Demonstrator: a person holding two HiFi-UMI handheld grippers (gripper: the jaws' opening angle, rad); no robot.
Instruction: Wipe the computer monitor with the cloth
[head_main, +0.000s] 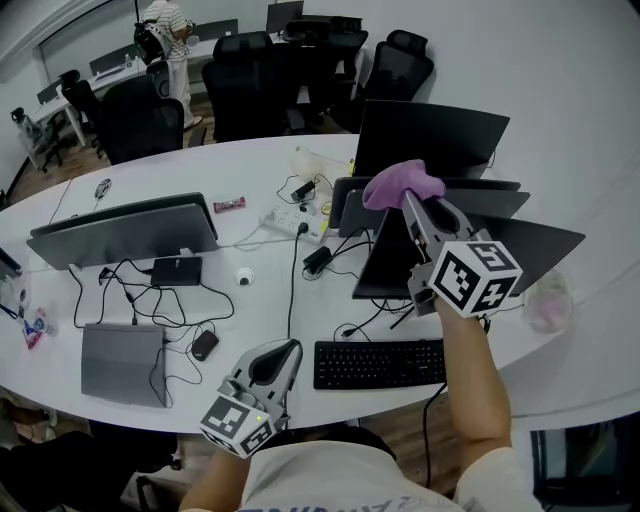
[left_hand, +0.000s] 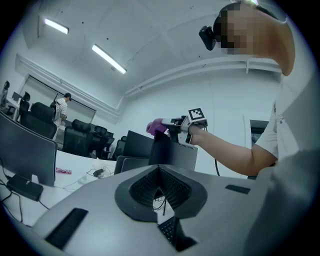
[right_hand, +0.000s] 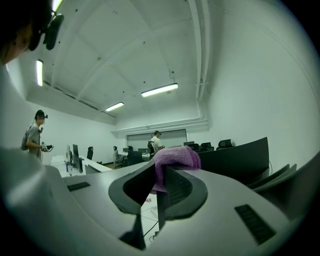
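Where the tabletop's near edge curves past the person, left gripper (head_main: 283, 352): jaws pressed together, nothing between them, held low and idle. Keyboard (head_main: 380, 363): black, along the near edge, right of centre. Closed grey laptop (head_main: 122, 362) and mouse (head_main: 204, 345): near edge, left side. Right gripper (head_main: 412, 205): jaws pinching the purple cloth (head_main: 402, 184), held at the top edge of the computer monitor (head_main: 385, 262), which stands just behind the keyboard toward the tabletop's right end; contact between cloth and screen cannot be confirmed. Power strip (head_main: 290, 222): mid-tabletop, cables trailing. Wide grey monitor (head_main: 125, 230): left side. Office chairs (head_main: 250, 80): beyond the far edge. Standing person (head_main: 170, 40): far end of the room. Task status, as judged: cloth secured and brought to the monitor's top, wiping at most just begun; the screen face below remains to be covered. Writing: none legible; only black-and-white square markers on each gripper's cube; the red wrapper (head_main: 229, 205) toward the far edge is too small to read.
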